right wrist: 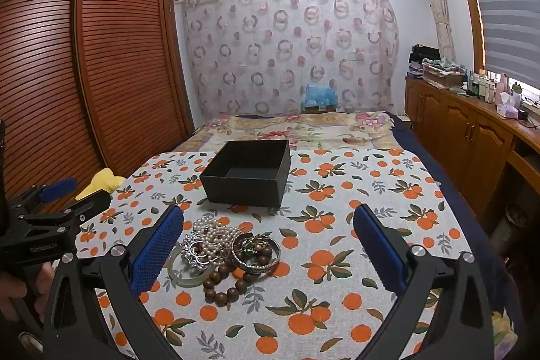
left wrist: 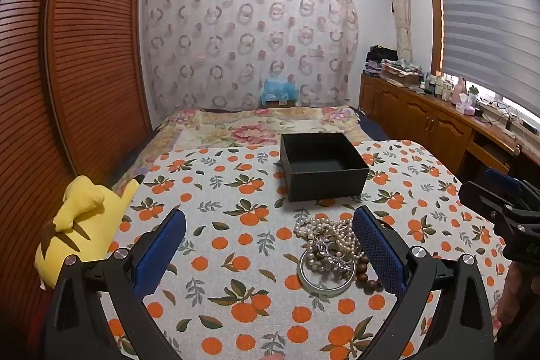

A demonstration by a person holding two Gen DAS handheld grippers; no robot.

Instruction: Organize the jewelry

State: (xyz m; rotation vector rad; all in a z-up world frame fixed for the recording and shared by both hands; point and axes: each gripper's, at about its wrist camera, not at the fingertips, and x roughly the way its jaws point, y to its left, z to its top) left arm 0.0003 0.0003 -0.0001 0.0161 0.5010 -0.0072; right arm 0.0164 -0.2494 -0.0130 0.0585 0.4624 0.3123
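A heap of jewelry [left wrist: 329, 245] lies on the orange-print tablecloth [left wrist: 236, 191]: a pearl necklace [right wrist: 216, 233], a silver brooch [right wrist: 194, 247], a pale green bangle [right wrist: 180, 275], an ornate metal bangle [right wrist: 256, 253] and a brown wooden bead bracelet [right wrist: 224, 287]. An open empty black box [left wrist: 322, 166] stands behind the heap; it also shows in the right wrist view [right wrist: 248, 172]. My left gripper [left wrist: 270, 245] is open, its right finger beside the heap. My right gripper [right wrist: 270, 245] is open, its left finger beside the heap. Both hold nothing.
A yellow plush toy [left wrist: 77, 221] lies at the table's left edge. A bed with a floral cover [left wrist: 256, 123] is behind the table. A wooden wardrobe [left wrist: 84, 56] stands left and a wooden cabinet [right wrist: 472, 130] with bottles right.
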